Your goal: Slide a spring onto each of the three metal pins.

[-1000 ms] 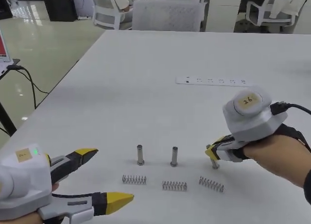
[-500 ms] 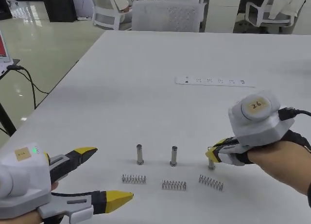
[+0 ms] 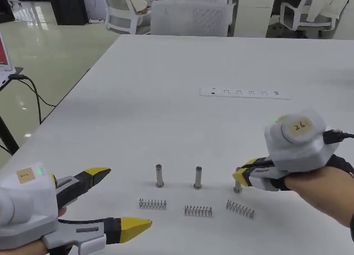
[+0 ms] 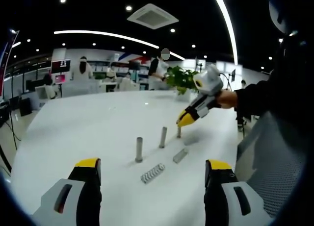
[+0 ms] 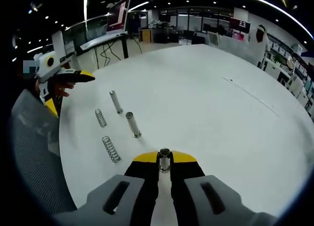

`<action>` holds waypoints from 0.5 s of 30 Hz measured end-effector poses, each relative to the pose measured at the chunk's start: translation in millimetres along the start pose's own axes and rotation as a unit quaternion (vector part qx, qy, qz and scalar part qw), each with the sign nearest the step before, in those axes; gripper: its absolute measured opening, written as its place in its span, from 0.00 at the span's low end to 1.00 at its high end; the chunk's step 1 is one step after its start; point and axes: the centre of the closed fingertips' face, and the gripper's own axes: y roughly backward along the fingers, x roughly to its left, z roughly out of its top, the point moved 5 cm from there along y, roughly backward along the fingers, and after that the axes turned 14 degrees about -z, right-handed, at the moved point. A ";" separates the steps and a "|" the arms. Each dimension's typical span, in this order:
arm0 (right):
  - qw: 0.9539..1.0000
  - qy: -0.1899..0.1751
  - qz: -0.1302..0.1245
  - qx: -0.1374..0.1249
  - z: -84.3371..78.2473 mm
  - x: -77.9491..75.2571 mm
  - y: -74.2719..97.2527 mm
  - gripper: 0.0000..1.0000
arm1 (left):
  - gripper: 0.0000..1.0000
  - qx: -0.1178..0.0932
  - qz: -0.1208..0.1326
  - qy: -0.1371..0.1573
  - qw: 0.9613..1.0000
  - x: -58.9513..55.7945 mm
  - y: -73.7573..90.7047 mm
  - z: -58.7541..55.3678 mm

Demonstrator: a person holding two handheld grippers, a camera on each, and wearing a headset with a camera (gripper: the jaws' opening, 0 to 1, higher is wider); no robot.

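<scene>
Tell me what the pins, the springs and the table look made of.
Pins: probably steel, smooth grey with a bright sheen down the shaft. Springs: thin coiled wire, likely steel, duller grey. Table: matte white, maybe laminate.
</scene>
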 end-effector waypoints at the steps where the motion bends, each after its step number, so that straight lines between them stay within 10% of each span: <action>1: 1.000 0.000 0.000 0.000 -0.3 -0.2 0.5 0.05 | 0.84 0.000 0.000 0.000 1.000 -0.1 -0.2 0.2; 15: 1.000 -0.010 0.002 -0.001 -5.9 -2.9 4.0 0.05 | 0.84 0.002 -0.001 -0.001 1.000 -0.5 -0.7 0.1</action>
